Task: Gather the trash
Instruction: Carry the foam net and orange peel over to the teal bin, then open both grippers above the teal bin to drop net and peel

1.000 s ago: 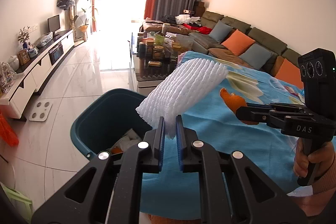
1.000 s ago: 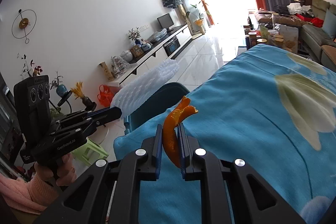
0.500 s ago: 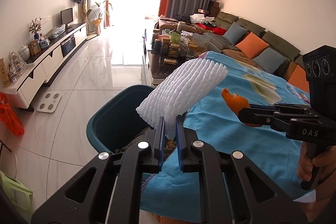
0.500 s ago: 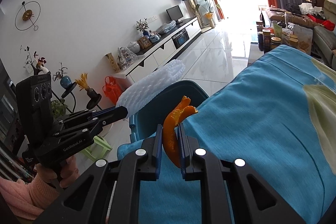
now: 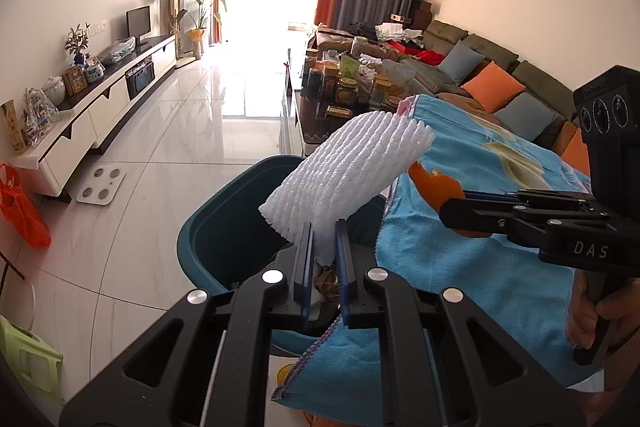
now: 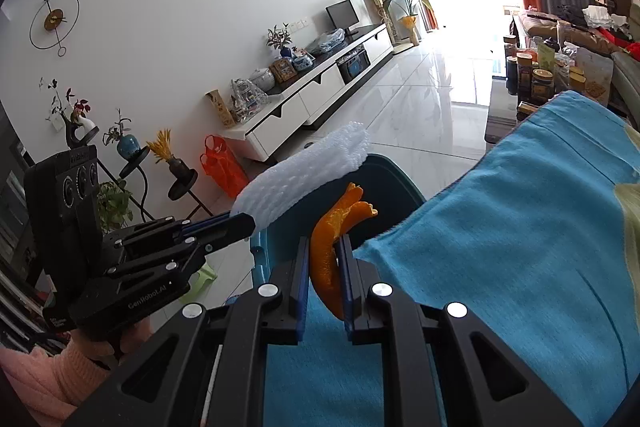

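The left gripper is pinching a white foam fruit net by its lower edge, its fingers narrowed tight on it, and the net is sticking up and out over the teal bin on the floor. The right gripper is gripping a curl of orange peel between fingers that are nearly closed, and the peel is hanging at the edge of the worktop, which is wearing a blue cloth, with the bin's rim just beyond it. The bin is already holding some scraps.

Judging from this, both pieces are sitting close to the drop point, but the risks are plain. The net is light and springy, so it could be catching on a finger pad or drifting past the rim onto the tiled floor when let go. The peel is looking further from the middle of the opening than the net; releasing it too soon would be landing it on the cloth or down between the cloth's hanging edge and the bin. The two grippers are also working close together, so one could be knocking the other's load.

Readable writing: "DAS" on the right gripper's body in the left wrist view, and "GenRobot.AI" on the left gripper's body in the right wrist view.
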Motion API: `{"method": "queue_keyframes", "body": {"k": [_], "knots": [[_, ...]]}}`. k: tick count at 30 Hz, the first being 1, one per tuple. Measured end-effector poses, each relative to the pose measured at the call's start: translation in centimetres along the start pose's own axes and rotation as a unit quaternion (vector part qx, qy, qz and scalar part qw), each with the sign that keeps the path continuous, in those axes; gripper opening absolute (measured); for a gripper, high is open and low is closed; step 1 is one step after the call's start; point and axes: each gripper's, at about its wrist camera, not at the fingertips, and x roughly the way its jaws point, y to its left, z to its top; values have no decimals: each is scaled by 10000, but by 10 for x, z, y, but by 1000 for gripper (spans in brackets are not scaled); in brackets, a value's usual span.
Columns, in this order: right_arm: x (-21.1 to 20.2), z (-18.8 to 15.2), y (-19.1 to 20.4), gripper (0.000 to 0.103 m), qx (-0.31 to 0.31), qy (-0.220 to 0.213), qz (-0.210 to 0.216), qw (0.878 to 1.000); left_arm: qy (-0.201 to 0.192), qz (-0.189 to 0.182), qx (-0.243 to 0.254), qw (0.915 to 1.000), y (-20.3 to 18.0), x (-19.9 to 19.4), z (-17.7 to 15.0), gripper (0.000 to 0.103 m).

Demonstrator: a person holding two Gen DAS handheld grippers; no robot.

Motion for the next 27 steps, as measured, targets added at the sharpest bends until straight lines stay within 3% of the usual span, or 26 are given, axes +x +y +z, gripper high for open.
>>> {"method": "queue_keyframes", "body": {"k": [27], "knots": [[51,14,8,13,94,482,-66,9988,352,166,-240,9990,5,42,2,11]]}}
